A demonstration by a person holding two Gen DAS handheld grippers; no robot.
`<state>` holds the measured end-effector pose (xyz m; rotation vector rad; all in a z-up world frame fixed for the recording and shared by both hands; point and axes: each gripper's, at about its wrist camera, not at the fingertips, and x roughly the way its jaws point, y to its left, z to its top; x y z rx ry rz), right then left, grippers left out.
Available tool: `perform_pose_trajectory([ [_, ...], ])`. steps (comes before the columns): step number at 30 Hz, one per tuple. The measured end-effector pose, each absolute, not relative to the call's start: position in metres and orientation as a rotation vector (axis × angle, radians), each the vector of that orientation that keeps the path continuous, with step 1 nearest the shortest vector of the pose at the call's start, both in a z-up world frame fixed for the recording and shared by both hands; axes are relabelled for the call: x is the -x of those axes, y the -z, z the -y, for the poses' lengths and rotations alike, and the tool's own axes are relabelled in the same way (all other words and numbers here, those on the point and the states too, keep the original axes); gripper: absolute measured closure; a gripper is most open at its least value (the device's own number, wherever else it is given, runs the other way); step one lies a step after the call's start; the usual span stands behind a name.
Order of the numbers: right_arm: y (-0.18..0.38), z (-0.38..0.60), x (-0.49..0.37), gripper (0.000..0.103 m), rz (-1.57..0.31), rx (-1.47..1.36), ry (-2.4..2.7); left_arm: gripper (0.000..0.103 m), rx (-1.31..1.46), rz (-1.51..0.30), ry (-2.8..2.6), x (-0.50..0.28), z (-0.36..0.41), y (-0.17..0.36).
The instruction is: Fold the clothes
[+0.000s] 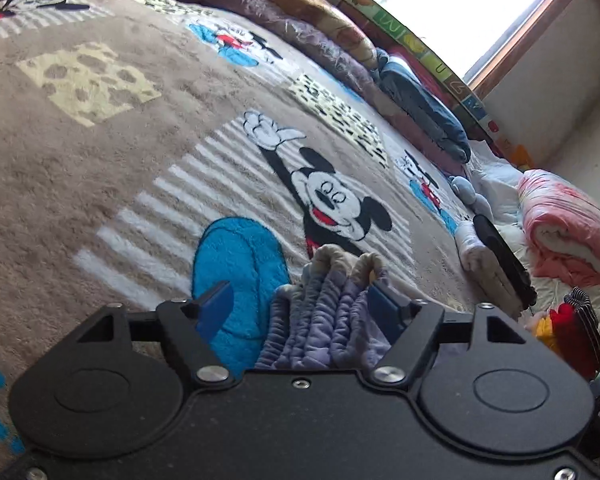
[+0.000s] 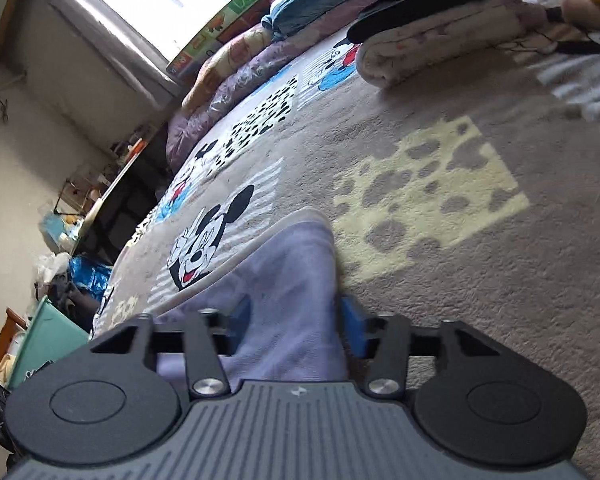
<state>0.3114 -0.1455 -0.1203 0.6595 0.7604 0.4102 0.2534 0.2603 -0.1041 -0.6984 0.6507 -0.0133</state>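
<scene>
- On a bed spread with a cartoon-mouse blanket (image 1: 120,168), we hold one lavender garment (image 2: 284,280) in both claws, above the plush surface.
- Our left claw (image 1: 300,306) stands fairly wide, with the garment's gathered, elasticated band (image 1: 320,320) bunched between its blue fingers (image 1: 382,304) (the cloth presses on the right-hand finger only, so we cannot tell whether it is truly gripped).
- Our right claw (image 2: 296,322) is drawn in on a flatter stretch of the same cloth, whose pale trimmed edge (image 2: 236,256) runs out in front of it and down toward the blanket.
- Further along the bed lie a folded pale bundle (image 2: 420,44) with a dark item on top, and rolled quilts (image 1: 340,40) line the side under the window.
- We judge the step in hand to be carrying or spreading the garment between two held points; whether this opens a fold or closes one, the views do not settle.
- Any next move calls for even tension between the claws, and a firmer hold at the ruched band, since gathered elastic could slip out of a wide claw.
</scene>
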Motion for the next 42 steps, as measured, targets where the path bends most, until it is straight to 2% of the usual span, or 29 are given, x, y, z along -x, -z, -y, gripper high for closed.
perform_pose_trajectory([
  [6, 0.142, 0.148, -0.308, 0.044, -0.784, -0.703, -0.472, 0.031, 0.811, -0.696, 0.119, -0.265, -0.263, 0.125],
  [7, 0.144, 0.150, -0.307, 0.044, -0.777, -0.717, -0.477, 0.035, 0.823, -0.692, 0.135, -0.266, -0.263, 0.127],
  [8, 0.146, 0.151, -0.307, 0.044, -0.772, -0.735, -0.480, 0.050, 0.834, -0.687, 0.144, -0.266, -0.262, 0.128],
  [10, 0.149, 0.152, -0.305, 0.047, -0.765, -0.761, -0.483, 0.053, 0.853, -0.677, 0.158, -0.268, -0.258, 0.129],
  [11, 0.150, 0.150, -0.305, 0.049, -0.765, -0.754, -0.488, 0.057, 0.863, -0.672, 0.165, -0.269, -0.256, 0.130],
  [13, 0.151, 0.144, -0.303, 0.063, -0.770, -0.732, -0.499, 0.063, 0.882, -0.662, 0.179, -0.270, -0.253, 0.132],
  [14, 0.153, 0.142, -0.303, 0.082, -0.776, -0.731, -0.496, 0.065, 0.892, -0.656, 0.186, -0.271, -0.251, 0.132],
  [20, 0.133, 0.139, -0.295, 0.092, -0.757, -0.744, -0.502, 0.069, 0.932, -0.550, 0.189, -0.242, -0.243, 0.108],
  [24, 0.087, 0.135, -0.284, 0.092, -0.694, -0.717, -0.557, 0.070, 0.954, -0.461, 0.184, -0.211, -0.247, 0.076],
  [30, 0.002, 0.115, -0.264, 0.092, -0.589, -0.645, -0.728, 0.070, 1.005, -0.234, 0.139, -0.120, -0.276, 0.010],
  [36, -0.074, 0.031, -0.241, 0.092, -0.550, -0.544, -0.981, 0.070, 1.038, -0.062, -0.018, -0.017, -0.330, -0.047],
  [42, -0.098, -0.084, -0.214, 0.092, -0.666, -0.521, -1.228, 0.070, 1.154, -0.039, -0.240, 0.082, -0.389, -0.031],
])
